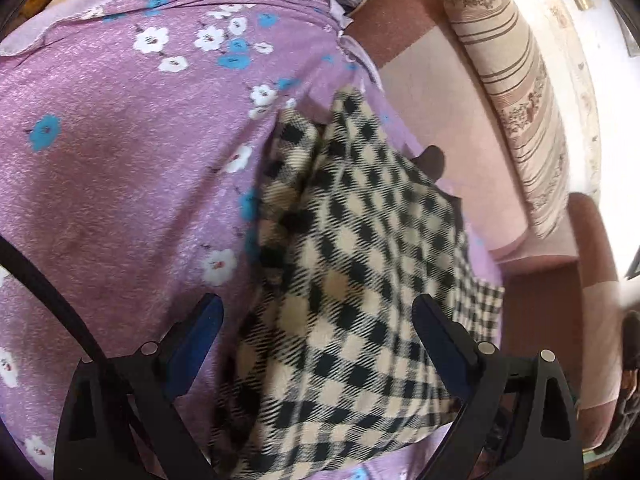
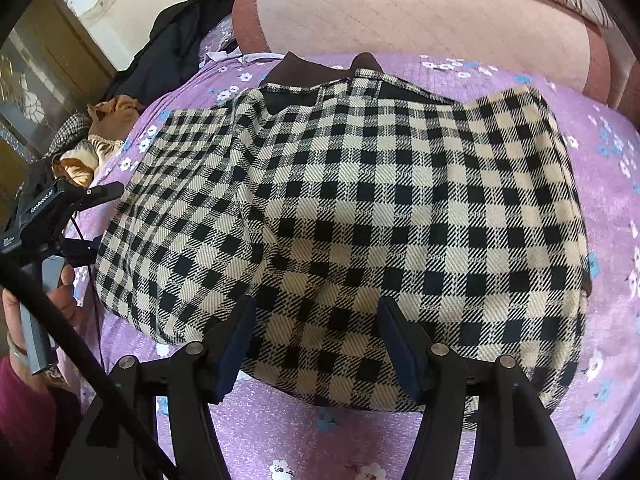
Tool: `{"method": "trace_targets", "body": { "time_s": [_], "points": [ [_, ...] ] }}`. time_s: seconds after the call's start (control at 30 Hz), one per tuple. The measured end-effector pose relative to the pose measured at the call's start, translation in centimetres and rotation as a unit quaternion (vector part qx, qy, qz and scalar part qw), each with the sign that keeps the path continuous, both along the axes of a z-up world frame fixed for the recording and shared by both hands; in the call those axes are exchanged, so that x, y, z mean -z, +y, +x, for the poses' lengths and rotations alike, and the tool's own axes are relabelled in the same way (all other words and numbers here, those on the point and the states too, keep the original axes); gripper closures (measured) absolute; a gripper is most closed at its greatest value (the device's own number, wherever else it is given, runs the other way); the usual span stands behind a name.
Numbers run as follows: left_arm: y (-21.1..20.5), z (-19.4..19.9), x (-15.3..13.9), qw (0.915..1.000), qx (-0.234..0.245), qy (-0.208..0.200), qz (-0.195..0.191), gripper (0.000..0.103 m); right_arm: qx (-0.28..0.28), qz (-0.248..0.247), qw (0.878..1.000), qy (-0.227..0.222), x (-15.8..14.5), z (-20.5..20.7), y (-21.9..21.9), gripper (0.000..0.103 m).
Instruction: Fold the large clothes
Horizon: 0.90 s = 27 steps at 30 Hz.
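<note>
A black-and-cream checked jacket [image 2: 380,200] lies folded on a purple flowered bedspread [image 2: 280,432], its dark collar [image 2: 296,76] toward the sofa. My right gripper [image 2: 318,312] hovers over the jacket's near hem, open, its blue pads on either side of the cloth without pinching it. In the left wrist view the same jacket [image 1: 360,260] runs up from the bottom middle. My left gripper [image 1: 320,312] stands wide open above its near end, with nothing pressed between the pads. A person's hand [image 2: 64,280] holds the left gripper's handle at the left edge.
A pink sofa back [image 2: 420,16] with a striped bolster cushion [image 1: 516,112] borders the bedspread. Dark clothing [image 2: 172,40] and a tan crumpled garment [image 2: 108,120] lie piled at the far left. A wooden cabinet stands behind them.
</note>
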State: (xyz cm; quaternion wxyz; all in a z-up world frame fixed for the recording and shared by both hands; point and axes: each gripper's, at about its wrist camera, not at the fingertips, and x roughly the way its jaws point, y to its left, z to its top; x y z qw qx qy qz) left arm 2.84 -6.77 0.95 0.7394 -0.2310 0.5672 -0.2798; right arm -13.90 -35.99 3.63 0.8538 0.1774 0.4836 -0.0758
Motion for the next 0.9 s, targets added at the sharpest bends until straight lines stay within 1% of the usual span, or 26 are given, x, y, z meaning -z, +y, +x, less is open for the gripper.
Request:
{"method": "trace_targets", "body": {
  "time_s": [0.1,0.2,0.23,0.3,0.33,0.37,0.43,0.47,0.5,0.57,0.6,0.63,0.67,0.7,0.73,0.77,0.8,0.83,0.9],
  "points": [
    [-0.7,0.2,0.4,0.9999,0.002,-0.002,0.013,0.008,0.002,0.011,1.000,0.002,0.3,0.0,-0.2,0.035],
    [-1.4,0.2,0.5,0.9999,0.006,-0.008,0.012,0.008,0.008,0.025,1.000,0.003,0.6,0.1,-0.6,0.035],
    [-1.7,0.3,0.5,0.9999,0.013,-0.008,0.006,0.009,0.011,0.027,1.000,0.003,0.6,0.1,-0.7,0.035],
    [-2.8,0.0,0.6,0.9987,0.043,0.008,-0.025,0.009,0.012,0.026,1.000,0.002,0.7,0.1,-0.8,0.035],
    [-3.3,-0.3,0.5,0.9978,0.057,0.008,-0.031,0.009,0.014,0.024,1.000,0.002,0.7,0.0,-0.9,0.034],
    [-4.1,-0.7,0.2,0.9969,0.077,-0.007,-0.016,0.009,0.015,0.024,1.000,0.002,0.7,0.0,-1.0,0.034],
    [-4.8,-1.3,0.0,0.9948,0.097,-0.028,0.012,0.008,0.020,0.024,0.999,0.003,0.9,0.0,-1.4,0.034],
    [-4.8,-1.2,0.2,0.9949,0.096,-0.026,0.019,0.008,0.022,0.024,0.999,0.003,0.9,0.0,-1.6,0.034],
    [-4.5,-1.0,0.5,0.9962,0.084,-0.017,0.014,0.008,0.026,0.026,0.999,0.002,1.0,-0.1,-1.9,0.034],
    [-3.9,-0.7,0.8,0.9980,0.062,-0.001,-0.009,0.009,0.031,0.028,0.999,-0.001,1.0,-0.2,-2.3,0.034],
    [-3.8,-0.6,0.7,0.9981,0.060,0.003,-0.011,0.010,0.034,0.028,0.999,-0.003,1.0,-0.3,-2.6,0.034],
    [-3.8,-0.7,0.6,0.9979,0.064,0.000,-0.007,0.017,0.039,0.029,0.999,-0.005,0.9,-0.3,-2.9,0.034],
    [-4.0,-0.9,0.4,0.9976,0.068,-0.010,0.005,0.019,0.043,0.031,0.999,-0.007,0.9,-0.3,-3.1,0.034],
    [-4.3,-1.1,0.1,0.9972,0.071,-0.019,0.015,0.027,0.048,0.034,0.998,-0.011,0.8,-0.4,-3.5,0.034],
    [-4.5,-1.3,-0.2,0.9968,0.073,-0.025,0.022,0.042,0.052,0.036,0.998,-0.014,0.8,-0.4,-3.7,0.034],
    [-4.4,-1.3,-0.5,0.9967,0.071,-0.029,0.027,0.051,0.058,0.039,0.997,-0.017,0.8,-0.4,-4.1,0.034],
    [-4.4,-1.2,-0.9,0.9968,0.067,-0.032,0.031,0.064,0.063,0.042,0.997,-0.019,0.8,-0.5,-4.4,0.036],
    [-4.2,-1.3,-1.3,0.9969,0.062,-0.037,0.030,0.074,0.069,0.049,0.996,-0.022,0.8,-0.7,-4.8,0.039],
    [-4.0,-1.6,-2.6,0.9969,0.057,-0.050,0.019,0.081,0.081,0.064,0.994,-0.026,0.7,-1.0,-5.6,0.041]
  ]
}}
